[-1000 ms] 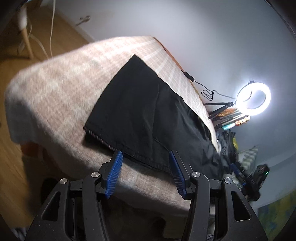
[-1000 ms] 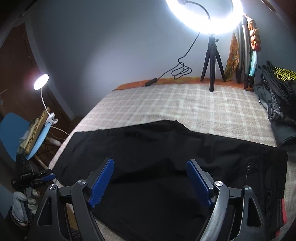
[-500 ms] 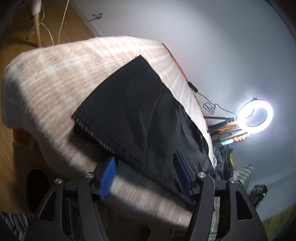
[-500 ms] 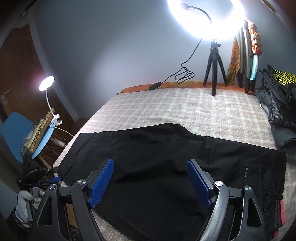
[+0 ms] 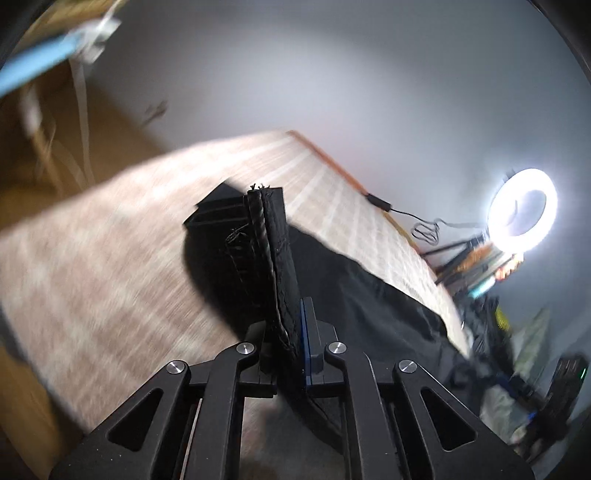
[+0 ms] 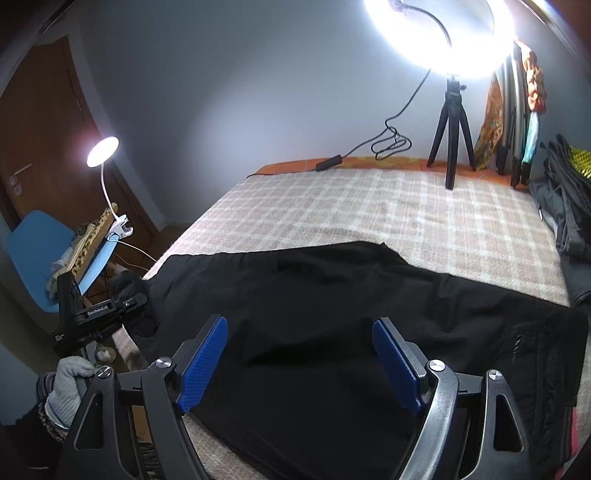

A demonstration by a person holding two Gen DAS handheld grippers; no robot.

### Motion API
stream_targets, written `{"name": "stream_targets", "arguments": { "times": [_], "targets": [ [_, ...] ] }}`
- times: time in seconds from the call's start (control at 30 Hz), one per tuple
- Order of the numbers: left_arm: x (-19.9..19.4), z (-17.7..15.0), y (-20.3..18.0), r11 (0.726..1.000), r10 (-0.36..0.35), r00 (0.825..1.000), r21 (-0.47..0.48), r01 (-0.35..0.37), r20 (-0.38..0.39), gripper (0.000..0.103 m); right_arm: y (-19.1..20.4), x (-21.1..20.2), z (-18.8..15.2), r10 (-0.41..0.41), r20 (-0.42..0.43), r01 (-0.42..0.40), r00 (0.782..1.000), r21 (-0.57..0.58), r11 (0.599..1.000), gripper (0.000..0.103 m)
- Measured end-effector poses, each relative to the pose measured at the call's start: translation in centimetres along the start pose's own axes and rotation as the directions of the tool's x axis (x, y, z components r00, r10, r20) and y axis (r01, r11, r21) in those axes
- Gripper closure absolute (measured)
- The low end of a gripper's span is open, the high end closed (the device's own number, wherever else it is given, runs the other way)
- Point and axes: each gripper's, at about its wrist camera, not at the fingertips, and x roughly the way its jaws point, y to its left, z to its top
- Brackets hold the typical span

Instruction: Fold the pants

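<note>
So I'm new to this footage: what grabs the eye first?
The glaring ring light on its tripod at the bed's far edge. Then the black pants spread across the checked blanket, their hem pinched upright in the left claw, while the right claw hangs open above them.

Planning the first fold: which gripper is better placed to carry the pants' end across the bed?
Left. The left gripper is already shut on the hem of the black pants, lifting it off the checked blanket. The right gripper hangs open above the pants, holding nothing.

Grey wall (image 6: 258, 92); ring light (image 6: 439, 37); blue chair (image 6: 40, 251); wooden door (image 6: 40, 122)
</note>
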Motion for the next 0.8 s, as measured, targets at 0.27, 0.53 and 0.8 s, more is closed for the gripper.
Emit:
{"name": "stream_targets", "arguments": {
  "times": [0.27, 0.53, 0.8],
  "targets": [
    [1.3, -1.6, -8.1, 0.925, -0.065, 0.995, 0.37, 0.091, -0.082, 0.098, -1.5, 1.1, 0.1, 0.111, -0.027, -0.107, 0.993, 0.115, 0.988, 0.02],
    [3.8, -8.1, -13.6, 0.787, -0.083, 0.963, 0.576, 0.22, -0.255, 0.099, -2.9, 4.5, 0.6, 0.31, -0.055, -0.283, 0.949, 0.284, 0.916, 0.02],
    [2.4, -9.5, -16.1, 0.722, -0.126, 0.965, 0.646, 0.249, -0.232, 0.099, -2.9, 10.9, -0.5, 0.453, -0.132, -0.346, 0.882, 0.473, 0.81, 0.031]
  ]
}}
